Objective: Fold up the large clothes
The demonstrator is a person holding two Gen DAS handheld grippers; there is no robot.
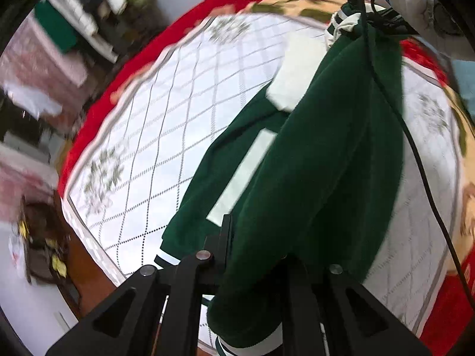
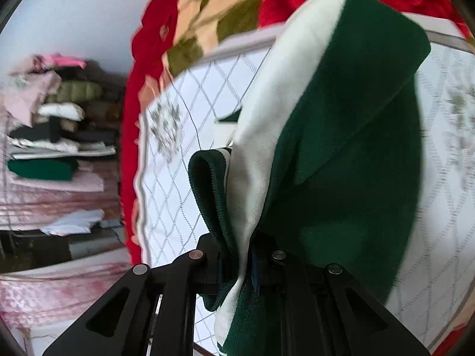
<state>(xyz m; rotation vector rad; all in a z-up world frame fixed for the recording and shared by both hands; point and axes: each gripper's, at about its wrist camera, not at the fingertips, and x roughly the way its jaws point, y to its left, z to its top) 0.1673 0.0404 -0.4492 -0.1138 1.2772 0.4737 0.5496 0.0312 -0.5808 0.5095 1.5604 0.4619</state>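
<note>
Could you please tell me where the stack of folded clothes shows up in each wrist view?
Left wrist: stack of folded clothes, top left, blurred.
Right wrist: the stack at the left edge, mid-height.
Shared landmark: the red blanket, between the stack and the quilted mat.

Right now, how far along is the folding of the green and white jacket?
Early. Done: both tools have hold of the green and white jacket; the left tool and right tool are each shut on its fabric. In hand: it hangs lifted between them over the quilted bed cover. Left: no neat fold shows yet. A pile of folded clothes sits off to the side.
</note>
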